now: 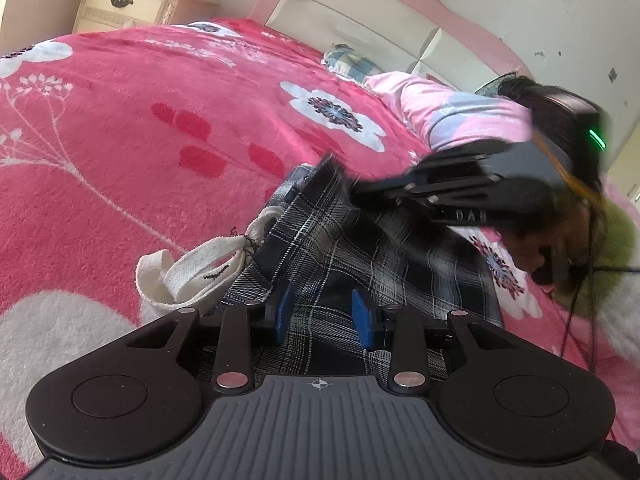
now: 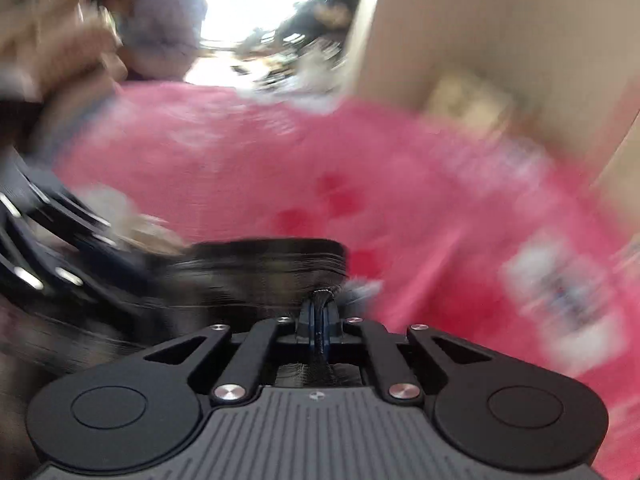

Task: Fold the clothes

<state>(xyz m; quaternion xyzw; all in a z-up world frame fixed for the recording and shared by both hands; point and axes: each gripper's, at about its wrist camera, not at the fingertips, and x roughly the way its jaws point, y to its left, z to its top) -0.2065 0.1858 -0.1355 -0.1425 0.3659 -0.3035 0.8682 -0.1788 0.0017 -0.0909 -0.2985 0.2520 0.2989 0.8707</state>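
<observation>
Pink floral blanket [image 1: 140,128] covers the bed; cream nightstand [image 1: 128,4] upper left. Left tongs [image 1: 326,316] released over plaid garment [image 1: 360,248]. Right tongs [image 2: 319,322] clenched, apparently on that garment; view blurred.

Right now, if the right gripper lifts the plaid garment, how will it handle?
Probably floppy: the plaid garment lies in soft creases. Likely light, since the right gripper pinches thin fabric. Its white drawstring may dangle.
</observation>
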